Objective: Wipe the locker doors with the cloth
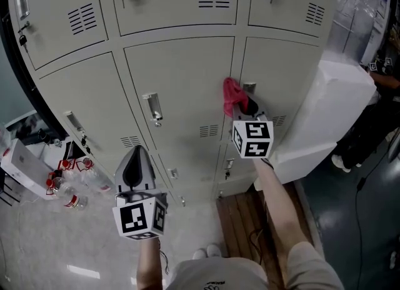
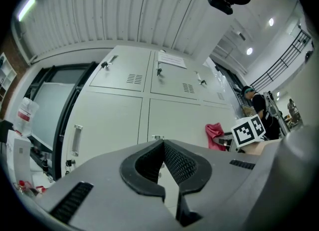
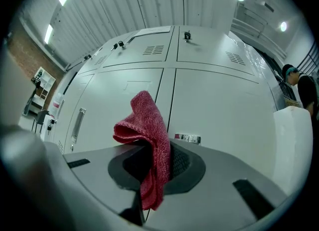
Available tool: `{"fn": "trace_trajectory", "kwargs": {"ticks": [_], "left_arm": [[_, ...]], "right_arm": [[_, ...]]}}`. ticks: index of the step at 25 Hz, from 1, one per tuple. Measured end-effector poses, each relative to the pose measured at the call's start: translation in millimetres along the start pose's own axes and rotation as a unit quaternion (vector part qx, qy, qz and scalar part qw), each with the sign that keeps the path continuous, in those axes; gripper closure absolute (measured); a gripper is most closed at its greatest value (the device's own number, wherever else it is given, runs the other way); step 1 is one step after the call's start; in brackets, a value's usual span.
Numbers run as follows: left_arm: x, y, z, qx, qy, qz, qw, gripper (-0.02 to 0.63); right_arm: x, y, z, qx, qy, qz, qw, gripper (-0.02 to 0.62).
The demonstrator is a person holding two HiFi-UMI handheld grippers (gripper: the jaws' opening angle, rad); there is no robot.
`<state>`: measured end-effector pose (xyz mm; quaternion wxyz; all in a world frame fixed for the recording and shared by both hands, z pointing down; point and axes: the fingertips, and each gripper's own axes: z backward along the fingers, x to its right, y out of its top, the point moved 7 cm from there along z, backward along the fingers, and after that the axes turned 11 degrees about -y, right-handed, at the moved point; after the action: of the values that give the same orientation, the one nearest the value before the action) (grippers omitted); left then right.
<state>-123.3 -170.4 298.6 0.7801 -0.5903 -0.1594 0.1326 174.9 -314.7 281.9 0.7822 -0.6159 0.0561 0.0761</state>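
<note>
R gripper (image 1: 244, 104) pinched red cloth (image 1: 232, 94), held up at seam btw two locker doors (image 1: 181, 76); contact w/ door unclear, prob. just off it. L gripper (image 1: 136, 160) hung low, jaws pressed together, empty. No wiped patch visible. Wiping judged barely begun, all doors left.

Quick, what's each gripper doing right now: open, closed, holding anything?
Left gripper: closed, nothing between its jaws.
Right gripper: closed on the red cloth.
</note>
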Motion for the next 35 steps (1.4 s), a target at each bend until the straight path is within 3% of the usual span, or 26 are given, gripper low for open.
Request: {"fn": "trace_trajectory", "kwargs": {"ticks": [7,12,24,30,35], "left_arm": [[-1.6,1.2,3.3,-0.001,0.005,-0.003,1.0,0.59],[-8.1,0.2,13.9,-0.009,0.017,-0.002,0.9998,0.589],[-24.7,-3.2,53.1,-0.021,0.062,-0.004,0.9978,0.589],[-36.2,-1.5,77.7,-0.026,0.091,-0.01,0.9954,0.589],[-48.9,0.3,94.8,-0.031,0.117,-0.018,0.9925,0.591]], "right_arm": [[-1.7,2.1,3.3,0.0,-0.007,-0.01,1.0,0.569],[-22.5,16.1,22.9,0.025,0.019,-0.028,0.999,0.569],[-155.2,14.5,39.7,0.028,0.144,-0.085,0.985,0.569],[-208.5,1.9,34.5,0.017,0.191,-0.083,0.978,0.569],[-237.9,-11.1,28.6,0.006,0.21,-0.053,0.976,0.569]]}}
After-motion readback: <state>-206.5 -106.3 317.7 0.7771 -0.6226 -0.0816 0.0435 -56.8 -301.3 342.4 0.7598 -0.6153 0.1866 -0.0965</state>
